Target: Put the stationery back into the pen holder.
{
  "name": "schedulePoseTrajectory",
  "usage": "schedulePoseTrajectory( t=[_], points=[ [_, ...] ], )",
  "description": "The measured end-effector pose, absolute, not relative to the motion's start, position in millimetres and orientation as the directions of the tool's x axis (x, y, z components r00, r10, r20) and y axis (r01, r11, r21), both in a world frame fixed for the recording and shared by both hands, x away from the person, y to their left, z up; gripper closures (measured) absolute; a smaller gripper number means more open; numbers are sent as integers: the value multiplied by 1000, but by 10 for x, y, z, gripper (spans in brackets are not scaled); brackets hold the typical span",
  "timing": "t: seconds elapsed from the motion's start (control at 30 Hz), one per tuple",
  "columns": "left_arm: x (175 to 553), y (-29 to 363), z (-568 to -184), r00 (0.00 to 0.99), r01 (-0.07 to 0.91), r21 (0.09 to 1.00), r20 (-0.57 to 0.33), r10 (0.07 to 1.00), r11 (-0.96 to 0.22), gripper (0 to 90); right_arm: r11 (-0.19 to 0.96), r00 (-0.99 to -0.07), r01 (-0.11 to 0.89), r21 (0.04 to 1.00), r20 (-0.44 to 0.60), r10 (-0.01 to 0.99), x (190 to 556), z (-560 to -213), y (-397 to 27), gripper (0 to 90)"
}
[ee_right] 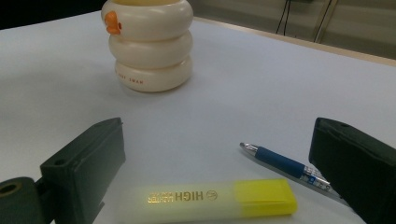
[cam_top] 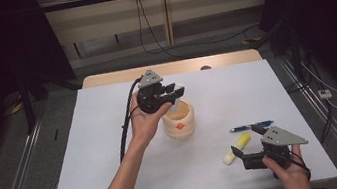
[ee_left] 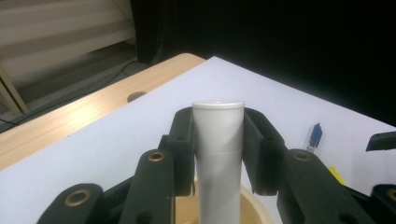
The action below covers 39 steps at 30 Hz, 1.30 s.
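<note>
Two grippers work our white table (cam_top: pixel 117 173): from above, our left gripper (cam_top: pixel 177 92) grips a pale grey tube (cam_top: pixel 176 104) over the cream ribbed holder (cam_top: pixel 179 123). Its own view shows the smooth, capped tube (ee_left: pixel 218 149) upright between clamped pads, above the holder's rim (ee_left: pixel 259 210). Our right gripper's jaws stand apart and empty around a yellow highlighter (ee_right: pixel 210 198), a blue pen (ee_right: pixel 285 165) just beside it
</note>
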<state>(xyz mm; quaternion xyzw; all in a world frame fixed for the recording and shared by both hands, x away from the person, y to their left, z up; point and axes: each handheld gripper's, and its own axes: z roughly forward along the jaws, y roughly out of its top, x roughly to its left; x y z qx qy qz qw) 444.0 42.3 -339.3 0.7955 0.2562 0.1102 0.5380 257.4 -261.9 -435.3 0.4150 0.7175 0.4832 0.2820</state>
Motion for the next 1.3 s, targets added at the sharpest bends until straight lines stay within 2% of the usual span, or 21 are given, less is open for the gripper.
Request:
schedulePoseTrajectory(
  t=[1.3],
  points=[
    [4470, 384, -3839, 844, 349, 877, -141, 518, -329, 672, 189, -498, 323, 927, -4, 867, 2573, -4354, -2617, 32]
  ],
)
